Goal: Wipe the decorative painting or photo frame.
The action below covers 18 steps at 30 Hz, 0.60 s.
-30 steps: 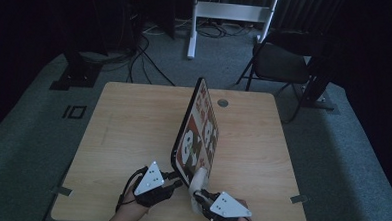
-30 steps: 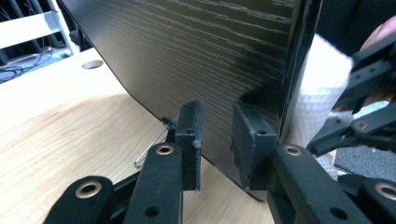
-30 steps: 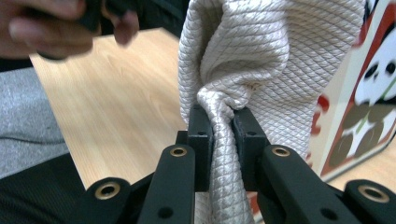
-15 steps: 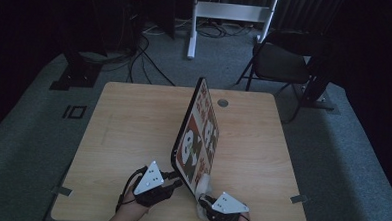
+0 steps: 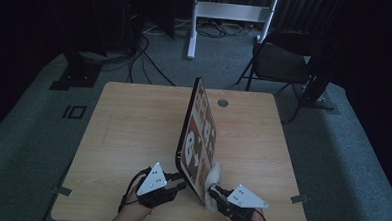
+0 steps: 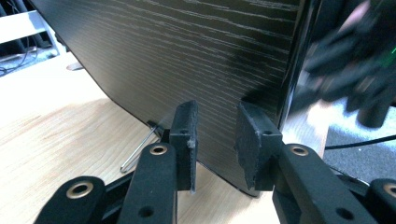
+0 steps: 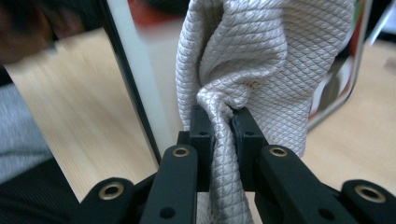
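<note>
A large flat board (image 5: 195,135) stands on edge on the wooden table (image 5: 133,123), its picture face with panda figures turned right. Its dark wood-grain back (image 6: 187,51) is in front of my left gripper (image 6: 217,126), whose jaws are open, have just opened a little further, and have nothing between them. That left gripper (image 5: 181,184) sits at the board's near left corner. My right gripper (image 7: 219,121) is shut on a pale quilted cloth (image 7: 261,60). The cloth (image 5: 214,172) lies against the picture face near the right gripper (image 5: 214,192).
A thin metal wire (image 6: 137,149) sticks out from the board's back onto the table. A round cable hole (image 5: 223,102) marks the table's far side. Behind the table stand a dark folding chair (image 5: 278,61) and a white frame (image 5: 233,12), with cables on the floor.
My right gripper and the cloth have shifted a little to the right along the near end of the board's face. The left gripper and the board stay put.
</note>
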Available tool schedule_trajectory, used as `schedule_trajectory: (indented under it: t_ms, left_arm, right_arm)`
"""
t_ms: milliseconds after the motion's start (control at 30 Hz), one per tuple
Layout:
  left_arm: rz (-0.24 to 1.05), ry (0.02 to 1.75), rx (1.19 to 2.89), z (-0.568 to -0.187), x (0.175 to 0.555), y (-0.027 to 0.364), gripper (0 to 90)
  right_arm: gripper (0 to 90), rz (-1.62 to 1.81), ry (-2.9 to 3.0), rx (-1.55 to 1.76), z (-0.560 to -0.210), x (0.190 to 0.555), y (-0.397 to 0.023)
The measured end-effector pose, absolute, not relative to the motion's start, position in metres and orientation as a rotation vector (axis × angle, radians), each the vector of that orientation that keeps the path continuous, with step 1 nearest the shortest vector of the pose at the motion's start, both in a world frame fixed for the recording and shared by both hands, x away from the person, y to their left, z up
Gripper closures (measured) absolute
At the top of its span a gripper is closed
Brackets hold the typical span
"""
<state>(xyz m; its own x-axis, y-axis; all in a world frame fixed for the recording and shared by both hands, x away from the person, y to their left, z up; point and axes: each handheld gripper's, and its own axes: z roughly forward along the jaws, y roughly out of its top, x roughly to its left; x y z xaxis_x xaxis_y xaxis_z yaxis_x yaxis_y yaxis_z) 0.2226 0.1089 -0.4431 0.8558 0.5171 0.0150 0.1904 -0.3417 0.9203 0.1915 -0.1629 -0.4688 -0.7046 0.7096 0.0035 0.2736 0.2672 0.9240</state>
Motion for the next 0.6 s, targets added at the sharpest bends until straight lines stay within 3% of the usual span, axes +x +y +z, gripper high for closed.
schedule_trajectory:
  t_ms: [300,600]
  left_arm:
    - [0.352,0.501,1.923,-0.442,0.222,0.099,69.8]
    - [0.335,0.453,1.926,-0.436,0.222,0.08,69.4]
  right_arm:
    - [81.2,1.617,1.971,0.699,-0.39,0.163,-0.168]
    - [80.7,1.684,1.926,0.58,-0.359,0.157,-0.15]
